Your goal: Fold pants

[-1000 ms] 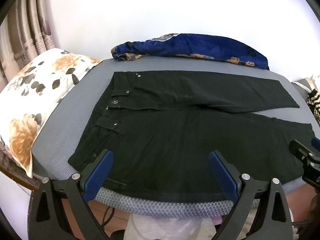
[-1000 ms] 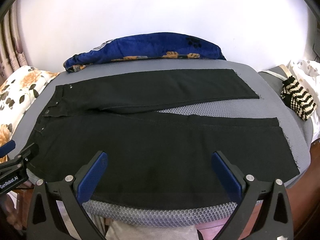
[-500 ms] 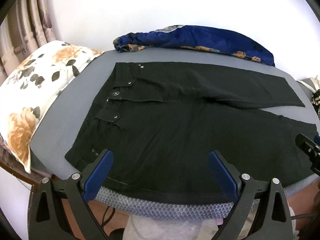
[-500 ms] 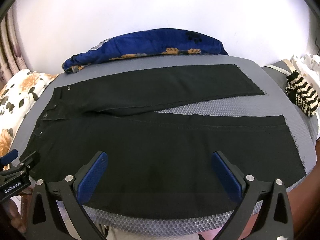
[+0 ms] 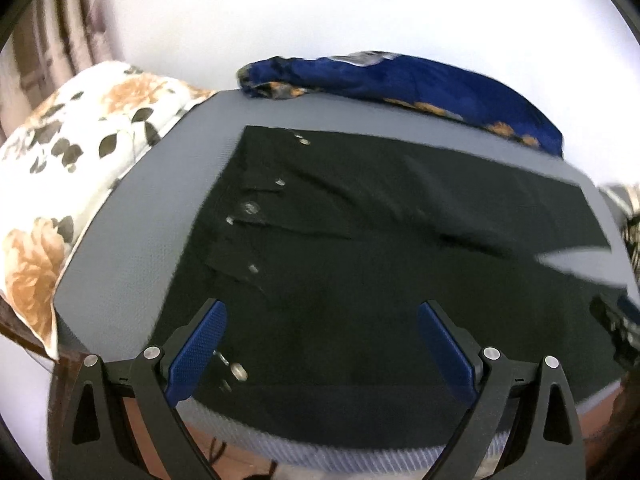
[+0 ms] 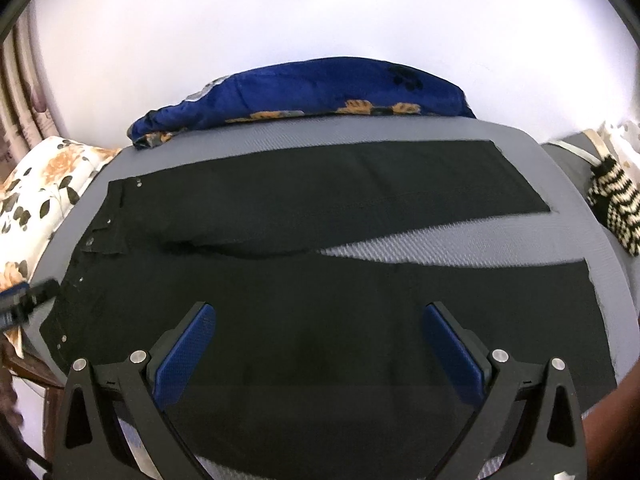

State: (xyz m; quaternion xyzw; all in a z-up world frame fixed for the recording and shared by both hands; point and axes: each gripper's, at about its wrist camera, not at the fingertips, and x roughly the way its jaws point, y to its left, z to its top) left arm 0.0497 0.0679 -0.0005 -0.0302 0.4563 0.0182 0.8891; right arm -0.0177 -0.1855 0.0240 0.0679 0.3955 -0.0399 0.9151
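Bright blown-out wall, motion blur, fisheye edges.

- Left gripper (image 5: 322, 344): black angular frame, two fingers faced with textured blue pads (image 5: 198, 344), silver round screws at the joints.
- Right gripper (image 6: 320, 350): same black frame, blue pads (image 6: 452, 354), silver screws.

We are seeing black pants (image 6: 320, 280) lying on a grey mat (image 6: 460, 236), a blue orange-flowered blanket (image 6: 320, 88), and a white orange-rose pillow (image 5: 80, 152).
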